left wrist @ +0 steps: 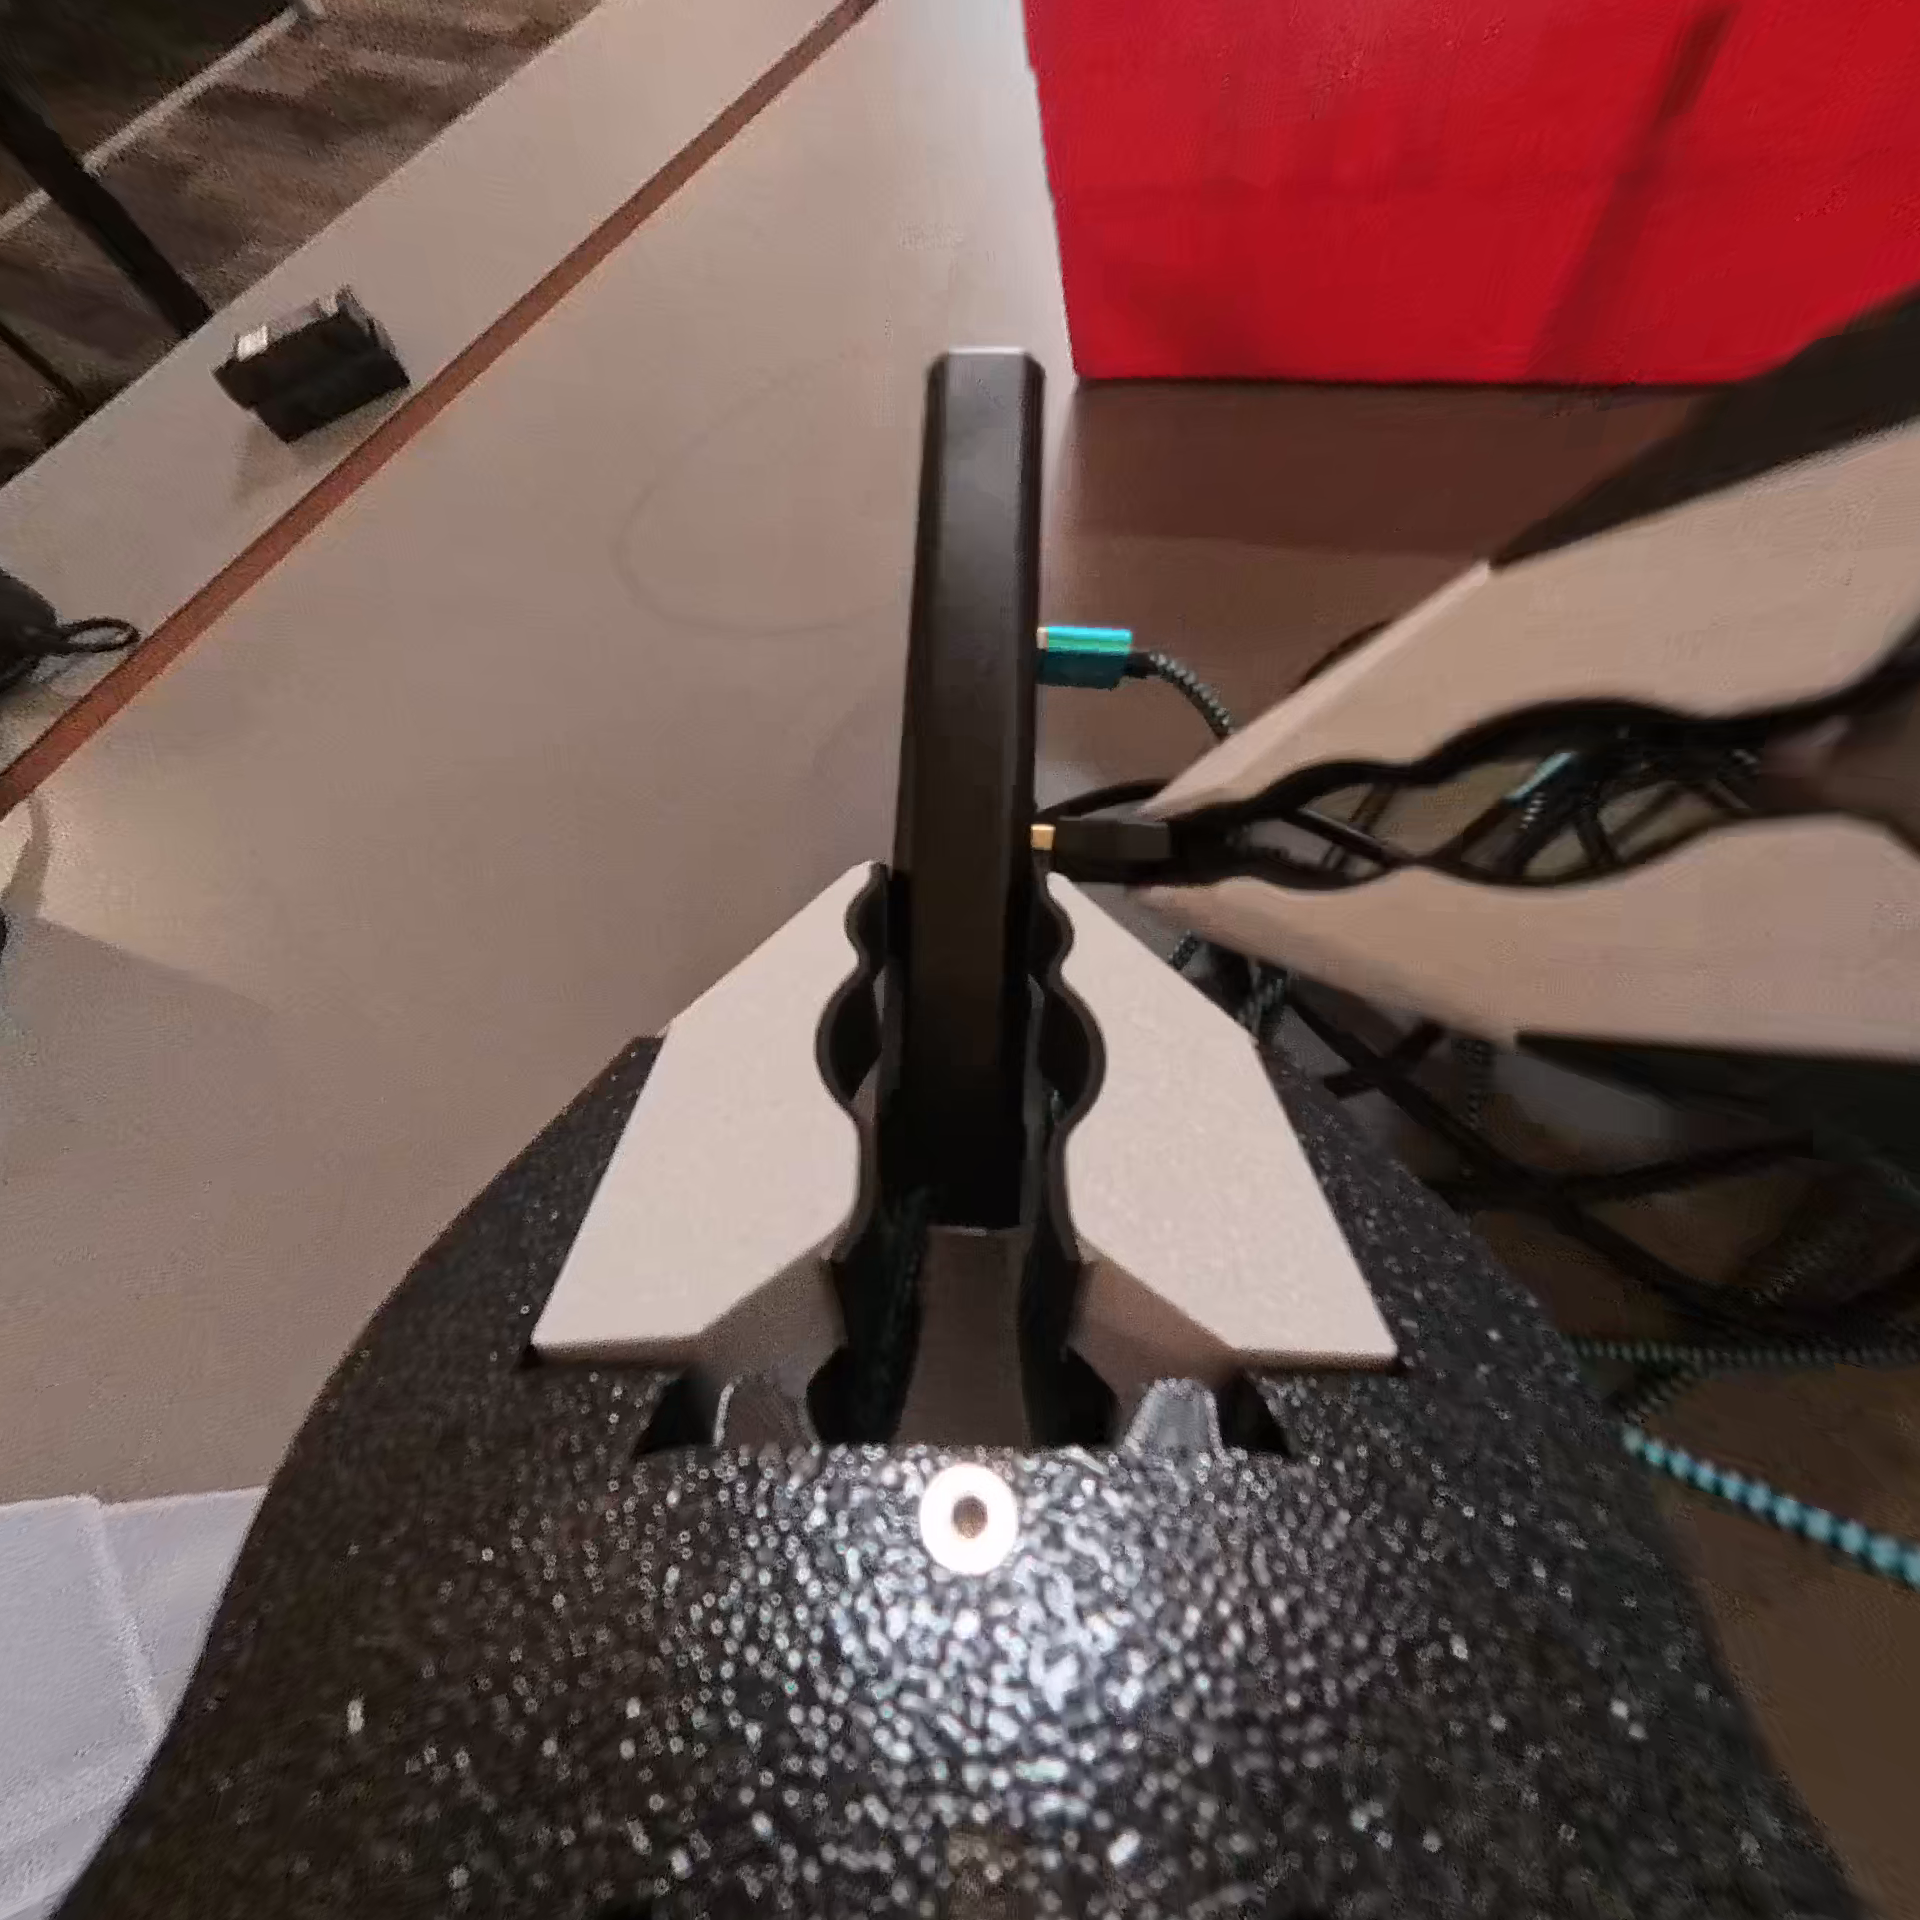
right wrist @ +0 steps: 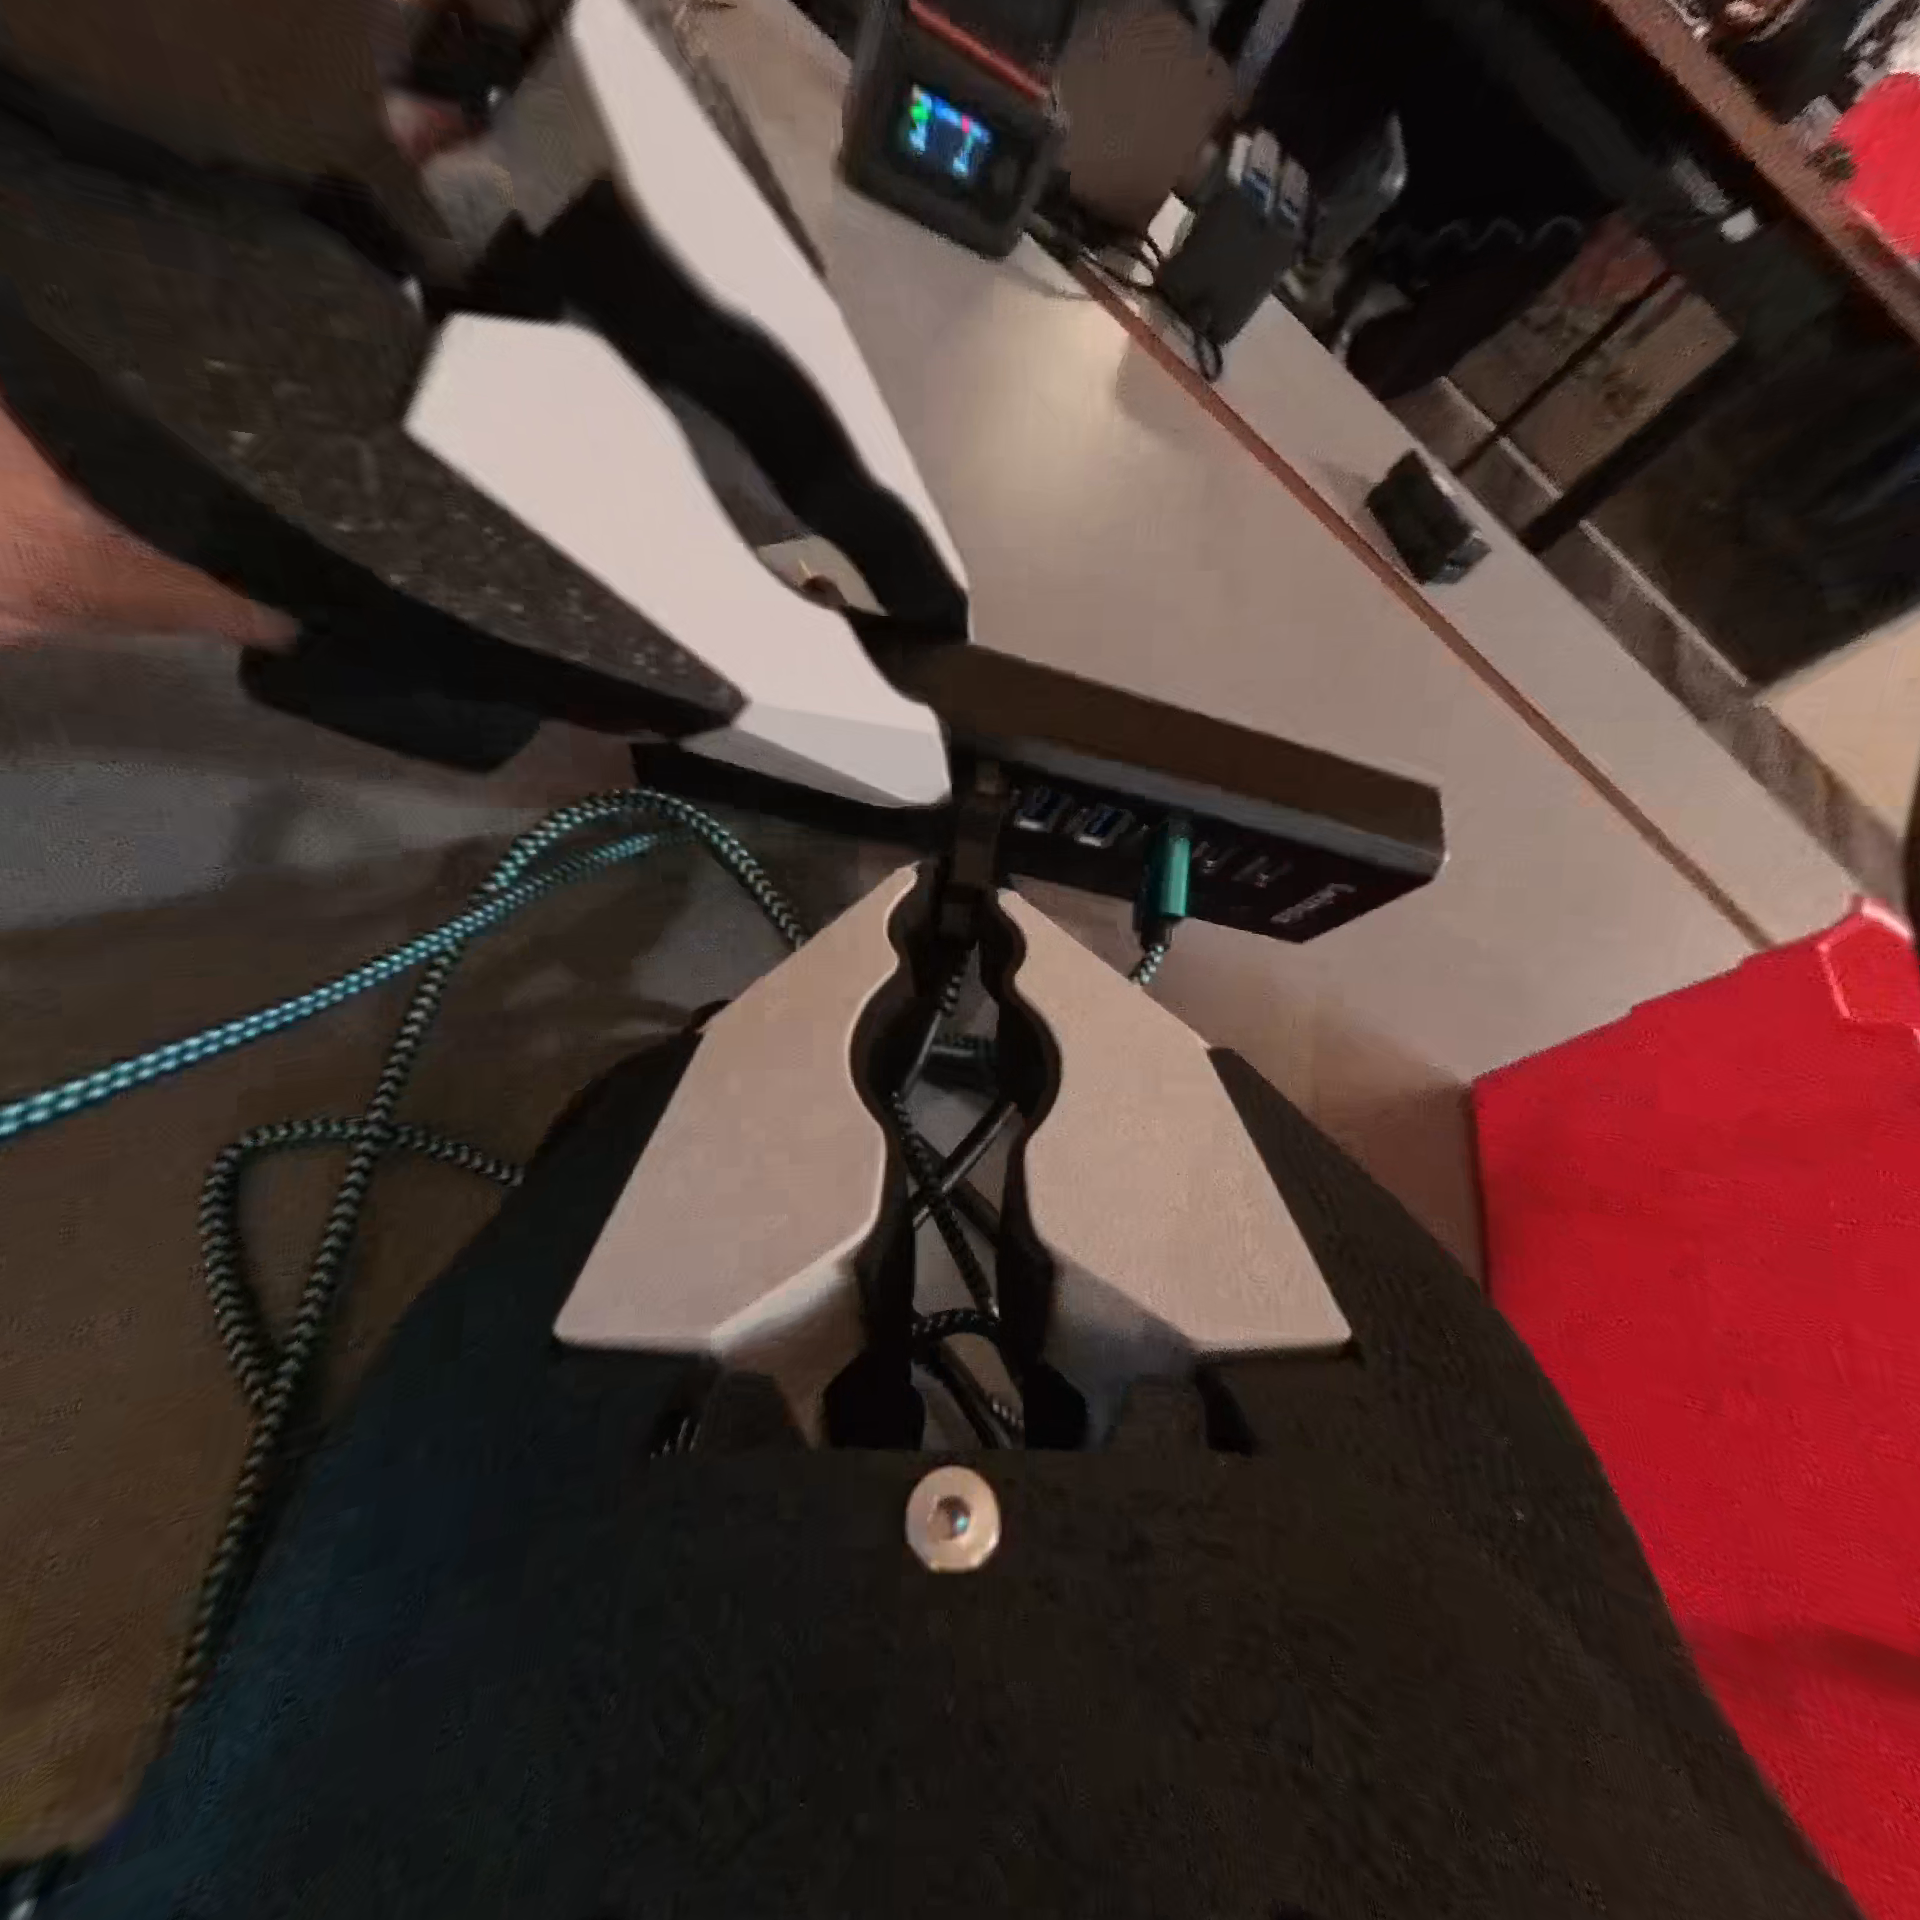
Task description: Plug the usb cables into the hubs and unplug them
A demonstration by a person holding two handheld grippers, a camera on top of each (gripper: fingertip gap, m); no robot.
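Centre of the left wrist view: left gripper (left wrist: 961,1039) clenched on the black hub (left wrist: 971,790), held edge-on and lifted off the pale table (left wrist: 468,831), evidently to brace it against push or pull at the ports. Right of the hub's edge, teal plug (left wrist: 1083,657) seated in a port, its braided lead dropping away lower right. Just below, black plug (left wrist: 1112,847) nipped at the tips of the right gripper (left wrist: 1164,862), gold tip showing at the hub's side; whether going in or coming out cannot be told. Centre of the right wrist view: right gripper (right wrist: 961,894) closed on that black plug (right wrist: 966,831), meeting the port row of the hub (right wrist: 1195,769) at its left end, empty blue ports between it and the teal plug (right wrist: 1169,868). Upper left there, left gripper (right wrist: 894,665) pinching the hub's end, clear of the ports so as not to block access. Loose braided cables (right wrist: 312,1143) pooled lower left on the table. Red box (right wrist: 1714,1351) at right, well apart.
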